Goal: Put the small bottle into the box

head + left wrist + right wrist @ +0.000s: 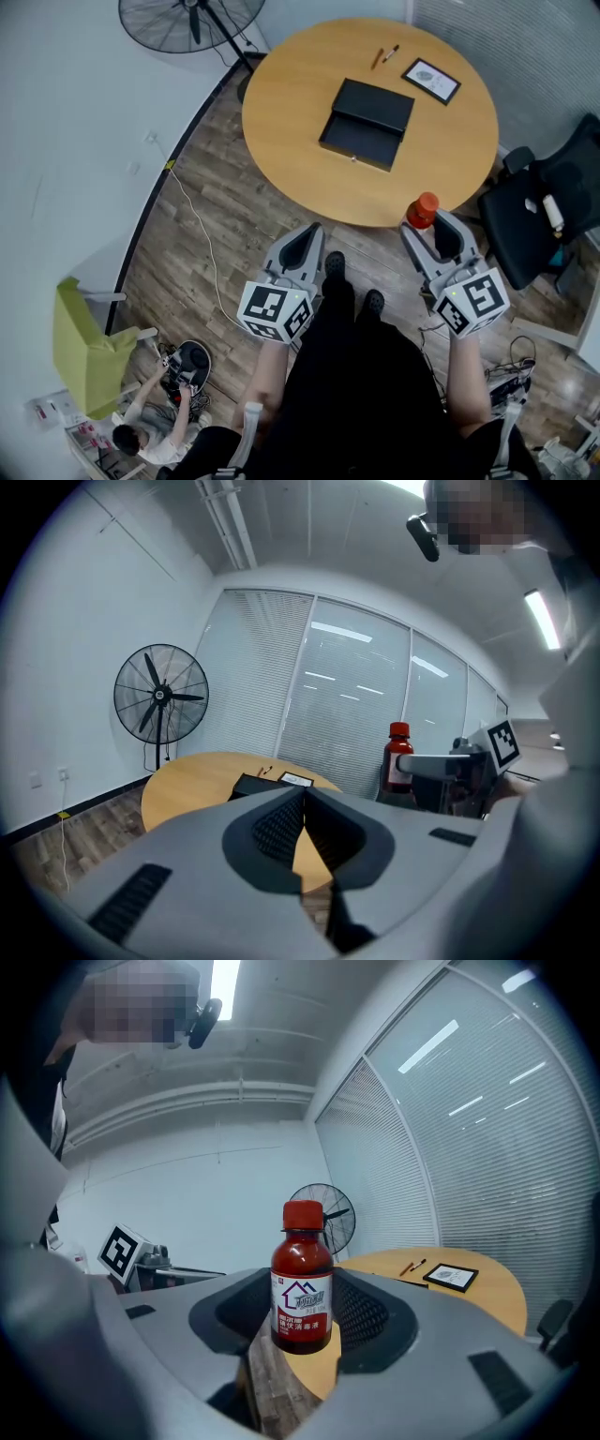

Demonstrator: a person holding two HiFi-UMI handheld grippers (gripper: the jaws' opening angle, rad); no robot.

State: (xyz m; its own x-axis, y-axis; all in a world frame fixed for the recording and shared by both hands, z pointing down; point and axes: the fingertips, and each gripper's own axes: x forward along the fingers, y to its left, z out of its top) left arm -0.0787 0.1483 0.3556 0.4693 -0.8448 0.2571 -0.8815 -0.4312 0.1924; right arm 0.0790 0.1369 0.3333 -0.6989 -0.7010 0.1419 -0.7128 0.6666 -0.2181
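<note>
My right gripper (pixel 429 231) is clamped on the small red-capped bottle (pixel 302 1283), upright just off the round table's (pixel 291 141) edge. My left gripper (pixel 302 795) is closed on nothing. Grasp done, I judge: carrying it to the black box (pixel 367 122) at mid-table and releasing it inside remain.

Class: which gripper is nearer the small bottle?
Right. The right gripper holds the small bottle upright between its jaws. The left gripper is shut and empty, apart from it on the person's left.
</note>
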